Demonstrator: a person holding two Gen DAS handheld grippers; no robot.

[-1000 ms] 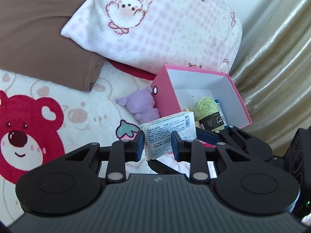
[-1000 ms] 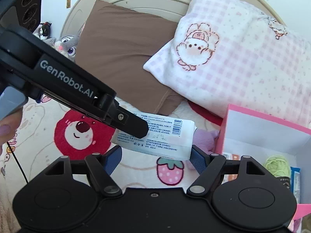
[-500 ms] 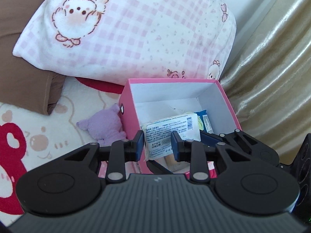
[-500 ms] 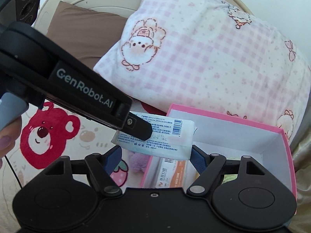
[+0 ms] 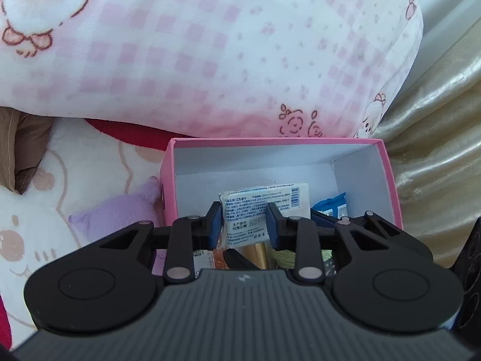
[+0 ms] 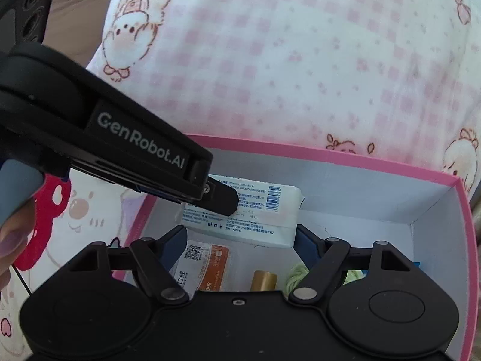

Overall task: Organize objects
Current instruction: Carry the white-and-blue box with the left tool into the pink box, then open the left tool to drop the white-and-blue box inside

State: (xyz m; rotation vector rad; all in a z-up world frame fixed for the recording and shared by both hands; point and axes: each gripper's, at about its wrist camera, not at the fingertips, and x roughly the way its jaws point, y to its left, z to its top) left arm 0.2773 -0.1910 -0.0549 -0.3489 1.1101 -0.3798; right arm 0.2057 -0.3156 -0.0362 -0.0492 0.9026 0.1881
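White plastic wraps the soft rectangular tissue pack point(image 5: 264, 207), printed with small blue text and a barcode near one end. It hangs over the open pink box point(image 5: 387, 162), whose inside walls are white. The left gripper point(image 5: 244, 224) clamps its blue pads on the pack's short sides, and the right gripper point(image 6: 240, 240) presses its blue pads against the pack's two long ends, so both claws are closed on it.

Much of the box floor is hidden behind the gripper bodies. The pack's small print is too fine to read.

From the left wrist, a blue packet point(image 5: 333, 207) shows in the box, with a purple plush toy point(image 5: 120, 213) just outside its left wall on the bear-print blanket point(image 5: 60, 210). From the right wrist, an orange and white sachet point(image 6: 207, 267), a gold cylinder point(image 6: 264, 279) and green yarn point(image 6: 296, 275) lie in the box below the pack, and fingertips point(image 6: 12, 234) show at the left edge. A pink checked pillow point(image 6: 300, 60) fills the background of both views.
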